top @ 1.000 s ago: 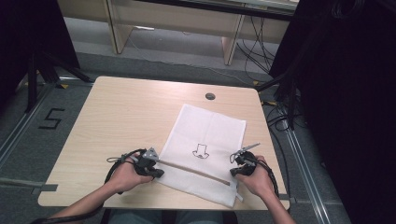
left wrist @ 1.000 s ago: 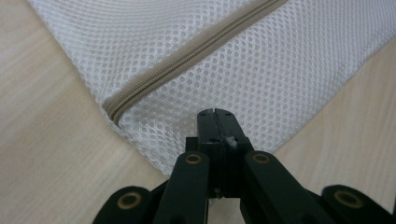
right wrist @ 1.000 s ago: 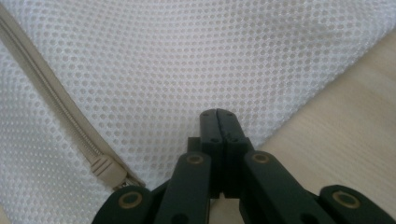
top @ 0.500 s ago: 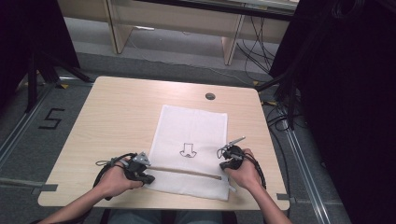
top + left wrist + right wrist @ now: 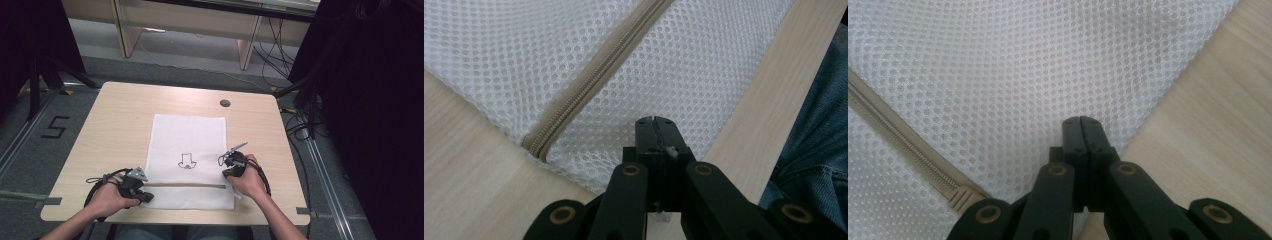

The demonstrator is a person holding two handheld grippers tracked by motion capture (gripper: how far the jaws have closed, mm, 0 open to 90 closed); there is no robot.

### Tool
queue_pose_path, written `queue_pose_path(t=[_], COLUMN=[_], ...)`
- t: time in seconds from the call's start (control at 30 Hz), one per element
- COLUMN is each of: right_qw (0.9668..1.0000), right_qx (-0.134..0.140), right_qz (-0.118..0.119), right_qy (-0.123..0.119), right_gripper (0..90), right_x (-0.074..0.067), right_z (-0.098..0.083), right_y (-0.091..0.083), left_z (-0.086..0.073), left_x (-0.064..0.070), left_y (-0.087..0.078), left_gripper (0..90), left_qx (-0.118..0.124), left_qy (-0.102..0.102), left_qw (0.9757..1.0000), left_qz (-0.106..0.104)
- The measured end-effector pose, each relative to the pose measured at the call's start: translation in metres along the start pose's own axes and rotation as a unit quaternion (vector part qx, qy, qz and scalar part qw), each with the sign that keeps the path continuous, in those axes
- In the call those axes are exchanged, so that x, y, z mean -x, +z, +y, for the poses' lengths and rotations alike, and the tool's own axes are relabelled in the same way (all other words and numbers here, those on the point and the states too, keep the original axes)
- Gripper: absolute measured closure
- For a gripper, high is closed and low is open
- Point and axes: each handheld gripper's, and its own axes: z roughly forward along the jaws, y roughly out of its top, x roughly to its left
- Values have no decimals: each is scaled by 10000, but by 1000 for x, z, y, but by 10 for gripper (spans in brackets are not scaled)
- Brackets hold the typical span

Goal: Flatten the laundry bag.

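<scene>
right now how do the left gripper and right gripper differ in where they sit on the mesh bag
The left gripper sits at the mesh bag's near left corner, just below the tan zipper's end. The right gripper sits farther up the right edge, above the zipper. The left points rightward across the bag; the right points away from the person. Both have jaws shut, tips over the mesh.

Right gripper [image 5: 1081,120] at bottom centre, black fingers [image 5: 1073,131] pressed together over white mesh bag [image 5: 1038,65]. Beige zipper [image 5: 908,155] slanting from left edge to lower left, ending there. Pale wooden bench [image 5: 1208,130] at right.
</scene>
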Motion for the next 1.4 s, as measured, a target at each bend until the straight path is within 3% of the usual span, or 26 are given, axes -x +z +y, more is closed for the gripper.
queue_pose_path(t=[0.17, 0.2, 0.33, 0.37, 0.43, 0.5, 0.53, 0.57, 0.67, 0.7, 0.77, 0.8, 0.87, 0.93, 1.0, 1.03, 1.07, 1.17, 1.2, 1.27, 1.37, 1.4], right_qw=[10000, 9999, 9998, 9998, 9997, 9997, 9995, 9990, 9975, 9968, 9957, 9952, 9939, 9946, 9948, 9947, 9932, 9940, 9939, 9927, 9941, 9934], right_qx=[-1, 9, -17, -41, 9, 80, 186, 374, 651, 697, 879, 888, 1000, 872, 771, 841, 952, 857, 856, 940, 844, 884], right_qz=[75, 119, 182, 190, 221, 212, 225, 247, 135, 130, 90, 135, 65, 51, 83, -25, 45, 48, 36, 17, -17, -23], right_qy=[33, 18, 63, 63, 72, 128, 136, 63, 228, 357, 297, 391, 452, 559, 655, 589, 664, 672, 697, 760, 680, 726], right_gripper=[900, 900, 900, 900, 900, 887, 868, 854, 819, 806, 777, 763, 744, 718, 710, 708, 706, 705, 705, 713, 725, 729], right_x=[-6, -5, -6, -7, -8, -9, -10, -8, -6, -6, 0, 2, 5, 7, 7, 8, 7, 8, 9, 8, 8, 7], right_z=[0, 0, -2, -2, -3, -4, -5, -6, -9, -12, -19, -23, -31, -37, -42, -45, -46, -48, -48, -49, -49, -49], right_y=[1, 0, 0, 0, 0, -4, -7, -11, -28, -33, -38, -40, -38, -39, -40, -39, -38, -41, -42, -42, -46, -46], left_z=[-9, -10, -13, -14, -15, -15, -15, -14, -9, -7, -4, -2, 3, 7, 12, 13, 14, 15, 15, 14, 14, 14], left_x=[0, -2, -2, -2, -2, -3, -1, -2, 0, 0, 0, 1, -1, -2, -3, -3, -4, -7, -9, -9, -10, -11], left_y=[-5, -7, -9, -9, -11, -13, -13, -17, -21, -22, -22, -21, -18, -15, -14, -13, -12, -8, -8, -8, -9, -11], left_gripper=[896, 896, 894, 893, 882, 849, 826, 813, 773, 746, 679, 646, 587, 553, 521, 502, 486, 450, 442, 432, 418, 419], left_qx=[100, 21, 4, 92, 95, 23, 191, 169, 778, 951, 1179, 1301, 1456, 1583, 1698, 1727, 1736, 1744, 1716, 1777, 1915, 1908], left_qy=[-156, -89, -151, -218, -246, -125, -214, -95, -367, -295, -209, -322, -217, -330, -269, -323, -376, -381, -388, -498, -489, -474], left_qw=[9998, 9999, 9999, 9997, 9996, 9999, 9996, 9998, 9963, 9950, 9928, 9909, 9890, 9868, 9850, 9843, 9841, 9839, 9844, 9828, 9802, 9803], left_qz=[10, 44, 40, 57, 65, 58, 74, 101, 3, 23, 88, 93, 127, 136, 129, 164, 80, 105, 26, 22, 141, 175])
